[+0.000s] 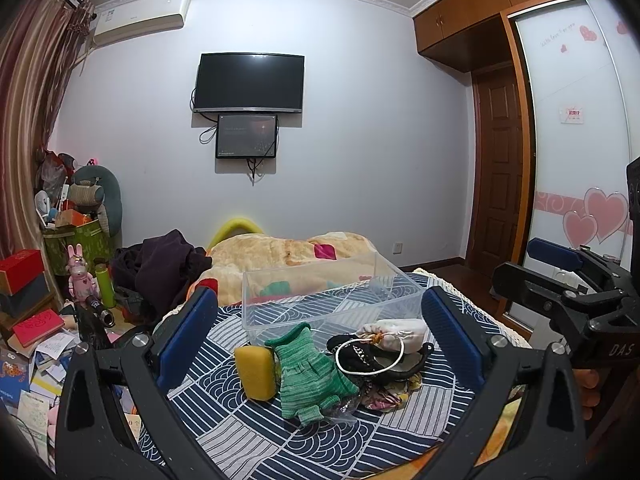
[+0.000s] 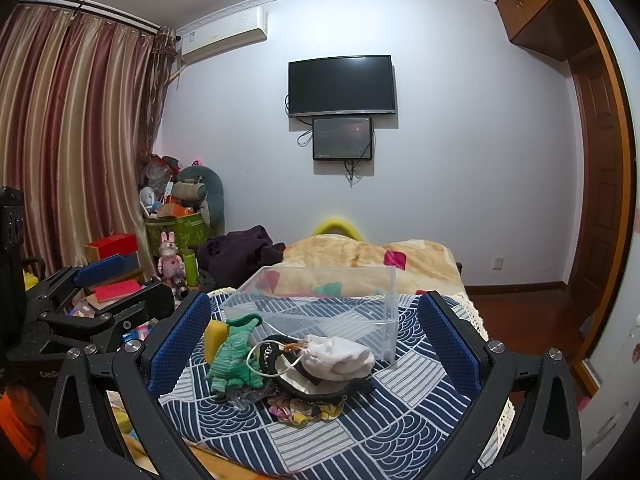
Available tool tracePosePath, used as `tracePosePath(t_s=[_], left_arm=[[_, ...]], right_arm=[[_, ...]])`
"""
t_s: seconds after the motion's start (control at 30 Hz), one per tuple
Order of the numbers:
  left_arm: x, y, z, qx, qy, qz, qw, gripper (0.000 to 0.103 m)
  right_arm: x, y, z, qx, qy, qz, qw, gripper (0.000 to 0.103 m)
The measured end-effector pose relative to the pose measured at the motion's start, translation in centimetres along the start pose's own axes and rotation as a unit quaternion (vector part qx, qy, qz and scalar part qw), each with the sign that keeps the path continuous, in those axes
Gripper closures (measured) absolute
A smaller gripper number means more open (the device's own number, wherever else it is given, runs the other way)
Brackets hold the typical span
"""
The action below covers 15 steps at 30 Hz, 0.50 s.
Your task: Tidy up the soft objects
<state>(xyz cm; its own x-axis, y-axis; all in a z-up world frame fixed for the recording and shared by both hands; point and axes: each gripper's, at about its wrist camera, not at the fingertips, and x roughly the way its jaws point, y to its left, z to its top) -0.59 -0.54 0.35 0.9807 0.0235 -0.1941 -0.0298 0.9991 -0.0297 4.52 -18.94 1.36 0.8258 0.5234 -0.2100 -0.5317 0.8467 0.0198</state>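
A pile of soft things lies on the blue patterned bed cover: a yellow sponge [image 1: 256, 372] [image 2: 215, 336], a green knitted glove [image 1: 308, 376] [image 2: 236, 356], a white drawstring pouch [image 1: 396, 334] [image 2: 340, 356], a black item with a white cord [image 1: 372, 356] [image 2: 316, 384] and a floral cloth [image 1: 384, 394] [image 2: 304, 408]. A clear plastic box [image 1: 332, 300] [image 2: 320, 304] stands just behind them. My left gripper [image 1: 320, 336] is open and empty, in front of the pile. My right gripper [image 2: 316, 340] is open and empty, also facing the pile; it shows at the right of the left wrist view [image 1: 560, 276].
A beige blanket [image 1: 288, 252] [image 2: 360, 256] and dark clothes [image 1: 160, 272] [image 2: 240, 252] lie behind the box. Boxes, books and toys [image 1: 48, 320] crowd the floor at left. A wardrobe [image 1: 580, 160] and a door stand at right. The bed's edge runs close on both sides.
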Motion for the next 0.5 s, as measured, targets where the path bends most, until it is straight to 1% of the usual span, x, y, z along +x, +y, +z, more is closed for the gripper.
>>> tracePosePath(t_s=[0.5], left_arm=[[-0.04,-0.2,-0.06,-0.001,0.0,-0.003,1.0,0.0]], right_arm=[[-0.07,0.05,-0.09,0.0,0.002,0.001,1.0,0.0]])
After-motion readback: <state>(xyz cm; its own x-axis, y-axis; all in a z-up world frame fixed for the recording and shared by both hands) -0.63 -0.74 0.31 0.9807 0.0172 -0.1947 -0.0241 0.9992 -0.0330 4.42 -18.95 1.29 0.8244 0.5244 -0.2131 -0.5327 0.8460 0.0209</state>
